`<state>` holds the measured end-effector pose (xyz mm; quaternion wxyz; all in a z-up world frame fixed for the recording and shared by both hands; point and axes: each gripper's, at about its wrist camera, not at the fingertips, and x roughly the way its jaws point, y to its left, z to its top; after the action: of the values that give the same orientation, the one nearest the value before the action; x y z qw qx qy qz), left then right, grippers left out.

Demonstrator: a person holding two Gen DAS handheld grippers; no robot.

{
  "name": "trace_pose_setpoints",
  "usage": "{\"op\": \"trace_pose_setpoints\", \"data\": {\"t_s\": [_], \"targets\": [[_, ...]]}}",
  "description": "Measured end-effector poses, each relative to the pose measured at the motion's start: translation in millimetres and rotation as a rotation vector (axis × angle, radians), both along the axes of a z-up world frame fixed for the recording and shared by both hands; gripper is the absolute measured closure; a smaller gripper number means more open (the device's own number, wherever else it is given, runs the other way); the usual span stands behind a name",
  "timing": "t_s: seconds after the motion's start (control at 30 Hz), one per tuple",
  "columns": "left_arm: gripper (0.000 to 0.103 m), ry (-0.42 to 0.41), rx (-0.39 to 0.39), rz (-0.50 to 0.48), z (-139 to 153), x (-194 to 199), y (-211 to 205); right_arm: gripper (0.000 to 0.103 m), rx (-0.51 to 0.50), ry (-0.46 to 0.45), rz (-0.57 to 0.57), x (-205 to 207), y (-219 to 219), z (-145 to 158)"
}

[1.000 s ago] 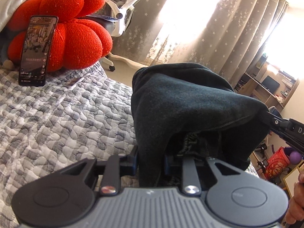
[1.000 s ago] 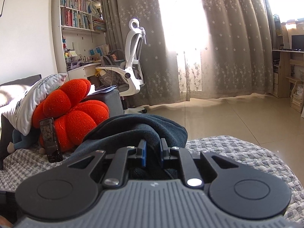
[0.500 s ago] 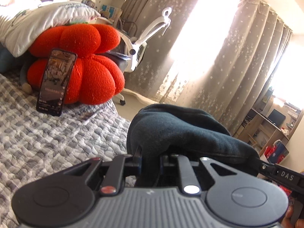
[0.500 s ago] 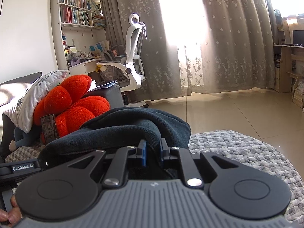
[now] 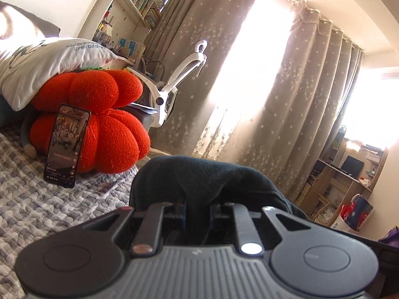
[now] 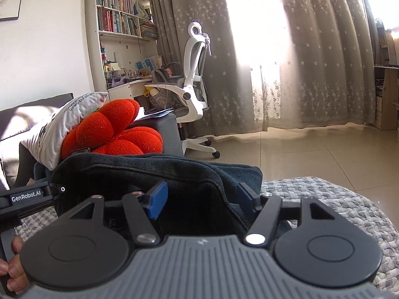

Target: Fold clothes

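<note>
Left wrist view only: phone (image 5: 66, 145) propped against the red pumpkin cushion (image 5: 99, 124) on the quilted bed (image 5: 37, 211); left gripper (image 5: 197, 210) pinching a fold of the dark garment (image 5: 212, 177). Right wrist view: right gripper (image 6: 202, 199) jaws opening, blue pads (image 6: 157, 199) apart, garment hem draped between them, bare tiled floor (image 6: 311, 154) beyond the bed's edge. Garment's lower part hidden behind both grippers; person's fingers (image 6: 10, 271) cut off at left.

One dark garment (image 5: 207, 174), one phone (image 5: 66, 144) against one orange cushion (image 5: 99, 114), one white pillow (image 5: 47, 62) atop it, one office chair (image 6: 194, 84).
</note>
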<state>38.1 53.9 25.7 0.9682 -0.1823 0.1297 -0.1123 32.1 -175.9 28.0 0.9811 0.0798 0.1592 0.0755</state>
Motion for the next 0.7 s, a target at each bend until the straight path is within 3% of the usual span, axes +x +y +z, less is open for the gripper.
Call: {"op": "trace_pose_setpoints", "data": {"t_s": [0.27,0.7], "targets": [[0.088,-0.102,0.078,-0.043,8.0,-13.5,-13.6,0.032,-0.010,-0.024,0.029,-2.4,1.4,-0.1],[0.088,-0.144,0.107,0.031,11.7,-16.9,-2.8,0.031,-0.022,-0.030,0.034,-3.9,1.6,-2.5]]}}
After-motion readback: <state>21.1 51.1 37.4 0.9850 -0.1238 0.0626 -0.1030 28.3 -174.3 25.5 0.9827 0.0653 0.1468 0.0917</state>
